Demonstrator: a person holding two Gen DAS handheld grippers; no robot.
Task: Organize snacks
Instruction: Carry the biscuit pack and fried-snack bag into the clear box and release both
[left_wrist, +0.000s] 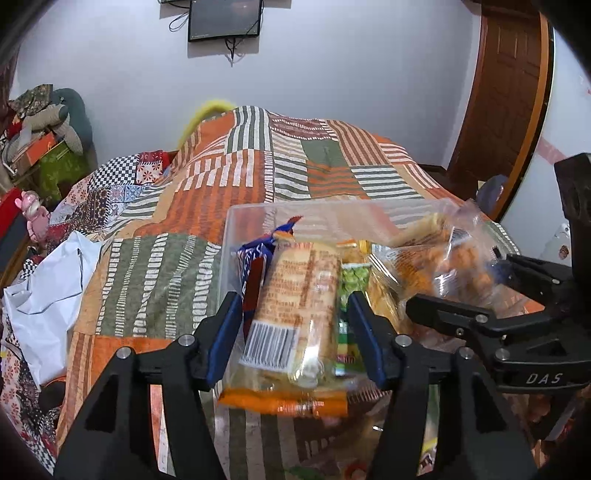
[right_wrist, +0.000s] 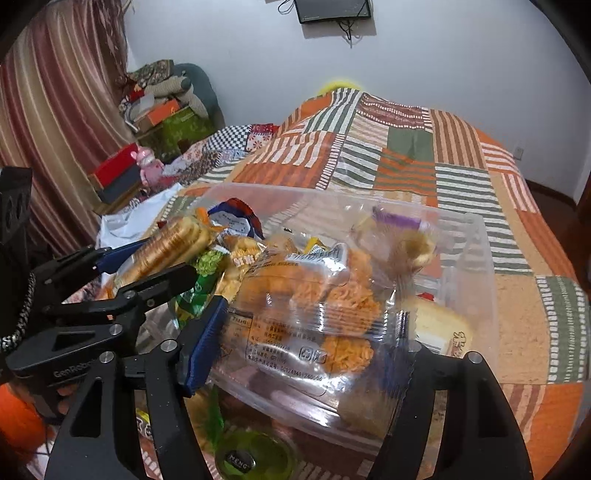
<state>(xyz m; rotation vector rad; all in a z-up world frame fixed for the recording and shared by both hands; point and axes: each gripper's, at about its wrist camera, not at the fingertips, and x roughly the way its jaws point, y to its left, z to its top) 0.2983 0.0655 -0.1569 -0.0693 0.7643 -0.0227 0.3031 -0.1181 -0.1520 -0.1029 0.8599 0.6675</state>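
Observation:
A clear plastic bin (left_wrist: 236, 236) sits on the patchwork bed, holding several snack packs. My left gripper (left_wrist: 295, 332) is shut on a clear pack of round crackers (left_wrist: 295, 306), held over the bin's near edge; this pack also shows in the right wrist view (right_wrist: 173, 247). My right gripper (right_wrist: 306, 339) is shut on a clear bag of orange crunchy snacks (right_wrist: 314, 314), held above the bin (right_wrist: 480, 258). In the left wrist view this bag (left_wrist: 454, 266) and the right gripper (left_wrist: 465, 302) sit at right. The right finger is hidden behind the bag.
A blue snack pack (left_wrist: 255, 254) and a green pea pack (left_wrist: 354, 280) lie in the bin. A white bag (left_wrist: 48, 295) lies on the bed's left. A green-lidded jar (right_wrist: 255, 458) is below. Boxes and a pink toy (right_wrist: 147, 170) stand by the curtain.

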